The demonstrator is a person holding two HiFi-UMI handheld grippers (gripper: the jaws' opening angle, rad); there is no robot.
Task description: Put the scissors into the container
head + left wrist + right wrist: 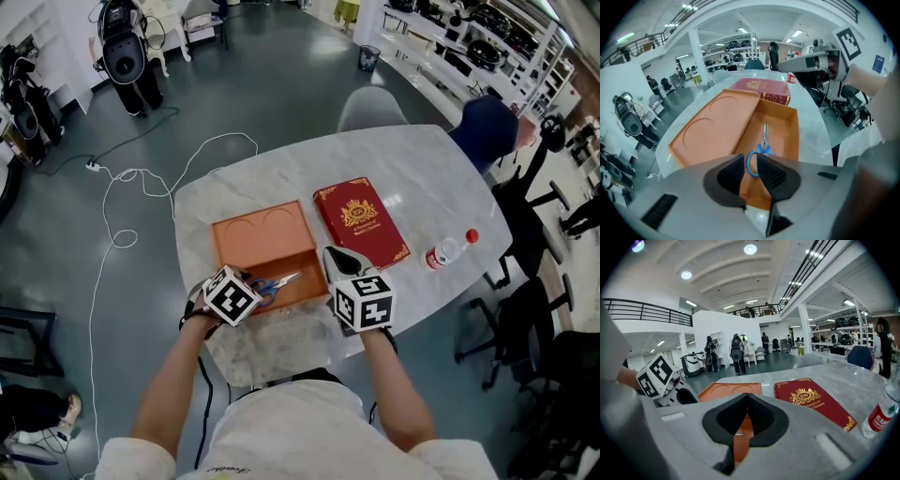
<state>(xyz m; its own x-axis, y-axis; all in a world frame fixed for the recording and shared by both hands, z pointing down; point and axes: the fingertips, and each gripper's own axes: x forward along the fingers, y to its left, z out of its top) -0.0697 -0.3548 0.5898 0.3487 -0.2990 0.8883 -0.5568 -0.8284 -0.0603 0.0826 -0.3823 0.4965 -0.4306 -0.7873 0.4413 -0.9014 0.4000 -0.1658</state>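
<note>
An orange container (pixel 246 236) lies open on the marble table (pixel 431 178), its flat lid folded back to the far side. Blue-handled scissors (pixel 279 282) rest in its deep near half (pixel 785 123), blades pointing away from me. My left gripper (pixel 257 290) is at the container's near edge, shut on a blue handle loop of the scissors (pixel 752 165). My right gripper (pixel 332 252) hovers at the container's right edge, shut with nothing in it (pixel 747 398). The orange container (pixel 732 389) shows past its jaws.
A red book (pixel 361 223) with gold print lies right of the container. A plastic bottle (pixel 448 251) with a red cap lies near the table's right edge. A grey chair (pixel 370 108) and a person in blue (pixel 487 127) are at the far side.
</note>
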